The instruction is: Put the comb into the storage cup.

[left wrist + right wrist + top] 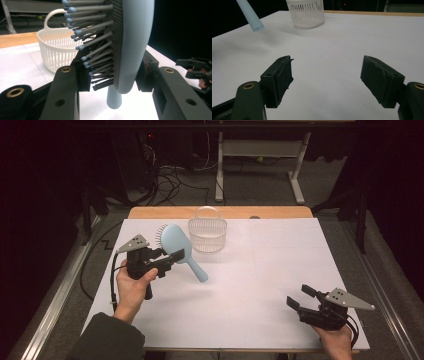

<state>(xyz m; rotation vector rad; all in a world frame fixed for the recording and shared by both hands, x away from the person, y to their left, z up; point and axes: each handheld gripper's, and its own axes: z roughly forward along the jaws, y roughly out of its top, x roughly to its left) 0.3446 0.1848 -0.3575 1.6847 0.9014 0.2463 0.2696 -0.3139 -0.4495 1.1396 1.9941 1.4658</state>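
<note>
while the left gripper (172, 256) clamps the hairbrush (176, 241), the basket (207, 234) stands just beside.

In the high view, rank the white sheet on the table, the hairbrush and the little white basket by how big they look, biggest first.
1. white sheet, by far the largest.
2. hairbrush, longer than the basket is wide, though held up nearer the camera by the left gripper.
3. basket, close behind; the order of these two is unsure.

Hairbrush (175, 241) smooth matt blue plastic (bristles grey); basket (207, 234) translucent white plastic; table cover (280, 270) matt white paper.
</note>
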